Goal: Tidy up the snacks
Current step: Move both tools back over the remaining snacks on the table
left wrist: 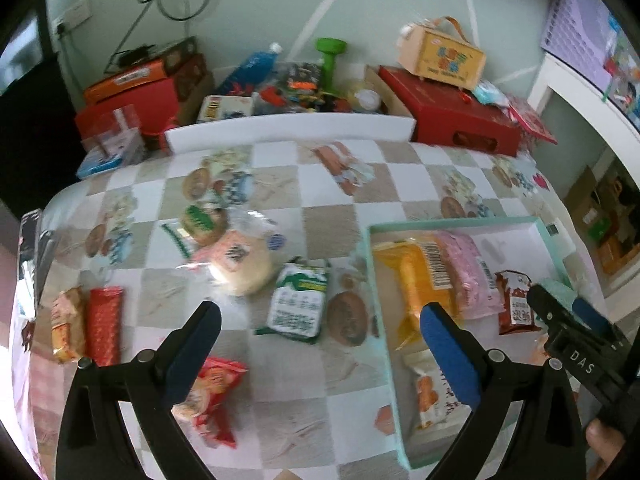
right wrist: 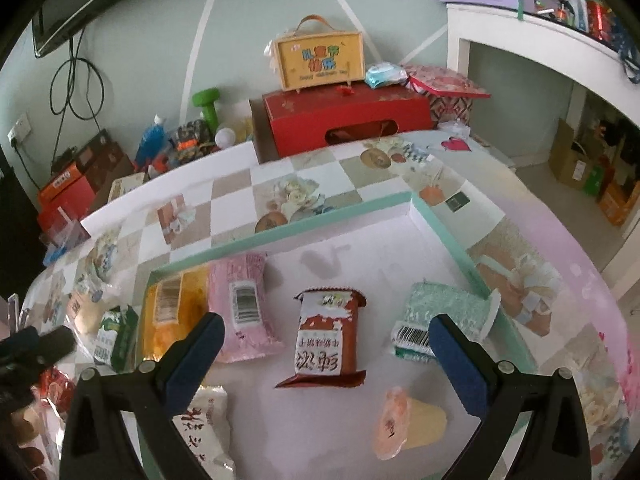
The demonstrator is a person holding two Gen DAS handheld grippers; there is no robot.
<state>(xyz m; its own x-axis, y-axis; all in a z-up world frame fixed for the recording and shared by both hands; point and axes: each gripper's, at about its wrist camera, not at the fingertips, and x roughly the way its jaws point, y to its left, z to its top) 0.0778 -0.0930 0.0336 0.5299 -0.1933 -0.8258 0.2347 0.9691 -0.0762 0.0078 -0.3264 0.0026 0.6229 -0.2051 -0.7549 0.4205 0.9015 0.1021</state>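
The left gripper (left wrist: pixel 320 344) has its fingers spread wide, holding nothing, above the green and white packet (left wrist: pixel 299 303) on the table, likely its next pick. The right gripper (right wrist: pixel 326 352) is spread and empty too, over the brown packet (right wrist: pixel 326 338) (big Chinese writing, no brand I can read) inside the teal box (right wrist: pixel 320 210), where sorted snacks go.
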